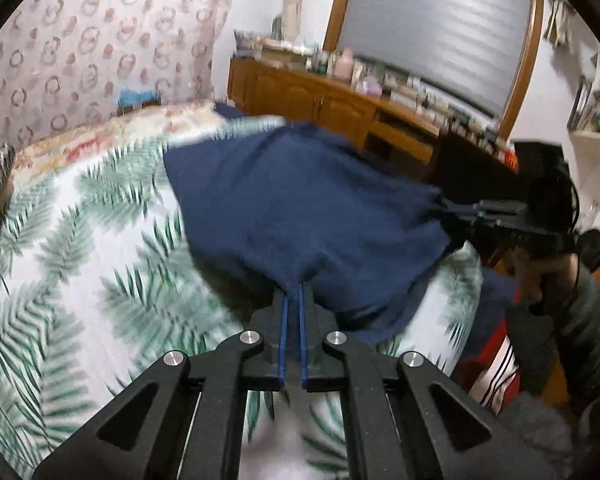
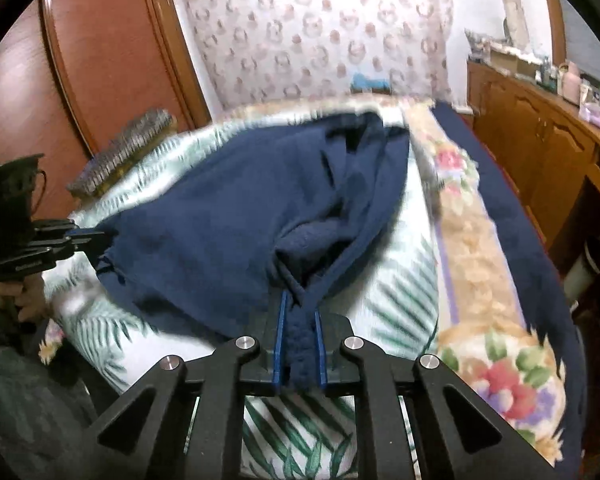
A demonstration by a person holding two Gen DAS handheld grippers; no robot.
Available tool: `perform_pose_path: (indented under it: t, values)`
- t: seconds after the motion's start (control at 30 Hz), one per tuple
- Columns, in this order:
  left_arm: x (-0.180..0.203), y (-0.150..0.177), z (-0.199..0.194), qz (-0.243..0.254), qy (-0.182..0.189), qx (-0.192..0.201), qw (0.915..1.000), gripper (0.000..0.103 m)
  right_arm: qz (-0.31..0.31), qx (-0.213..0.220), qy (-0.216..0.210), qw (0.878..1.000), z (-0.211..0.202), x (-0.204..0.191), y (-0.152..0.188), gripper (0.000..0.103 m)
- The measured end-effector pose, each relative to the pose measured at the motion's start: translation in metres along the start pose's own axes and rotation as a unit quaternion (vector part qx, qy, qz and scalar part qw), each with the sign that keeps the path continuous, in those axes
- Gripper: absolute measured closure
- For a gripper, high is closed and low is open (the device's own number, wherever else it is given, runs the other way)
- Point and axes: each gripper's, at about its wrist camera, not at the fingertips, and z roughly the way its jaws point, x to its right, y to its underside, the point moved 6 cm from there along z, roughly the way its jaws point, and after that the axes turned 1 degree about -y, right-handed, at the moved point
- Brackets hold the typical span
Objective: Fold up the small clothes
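A home bedroom. A bed with a white, green-leaf-printed quilt (image 1: 80,248) fills it. A long wooden sideboard crowded with bottles (image 1: 320,92) and a reddish-brown wooden wardrobe (image 2: 100,52) stand alongside.

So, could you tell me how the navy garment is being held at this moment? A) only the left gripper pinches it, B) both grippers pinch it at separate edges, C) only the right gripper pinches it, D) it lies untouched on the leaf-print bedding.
B: the left gripper is closed on one edge of the navy garment, and the right gripper clamps a bunched edge of it above the leaf-print bedding.
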Motion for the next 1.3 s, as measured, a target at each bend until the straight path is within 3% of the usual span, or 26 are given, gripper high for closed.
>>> perform_pose_path:
  t: [0.17,0.4,0.7,1.03,1.2,1.27,1.3]
  values:
    - [-0.014,-0.054,-0.003,0.005,-0.007,0.043,0.9990,0.098,0.012,0.062,-0.017,0.998,-0.016,0.004,-0.036,0.092]
    - [-0.068,-0.105,0.028,-0.017,-0.039,0.047,0.9980,0.098,0.021,0.101,-0.023,0.994,0.001,0.023,-0.103,0.092]
    - [-0.110,-0.135,0.077,-0.030,-0.065,0.020,0.9973,0.098,0.014,0.077,0.008,0.997,0.065,0.041,-0.156,0.092]
    - [-0.128,-0.137,0.116,-0.030,-0.075,-0.021,0.9965,0.098,0.014,0.041,0.027,0.999,0.099,0.040,-0.174,0.091]
    - [-0.133,-0.138,0.113,-0.030,-0.084,-0.020,0.9958,0.094,0.005,0.037,0.039,0.999,0.090,0.038,-0.183,0.078]
    - [-0.136,-0.139,0.105,-0.036,-0.079,-0.008,0.9962,0.075,-0.004,0.044,0.057,0.997,0.082,0.036,-0.186,0.052]
    - [-0.137,-0.140,0.102,-0.036,-0.074,-0.002,0.9966,0.071,-0.006,0.051,0.069,0.996,0.079,0.037,-0.188,0.045]
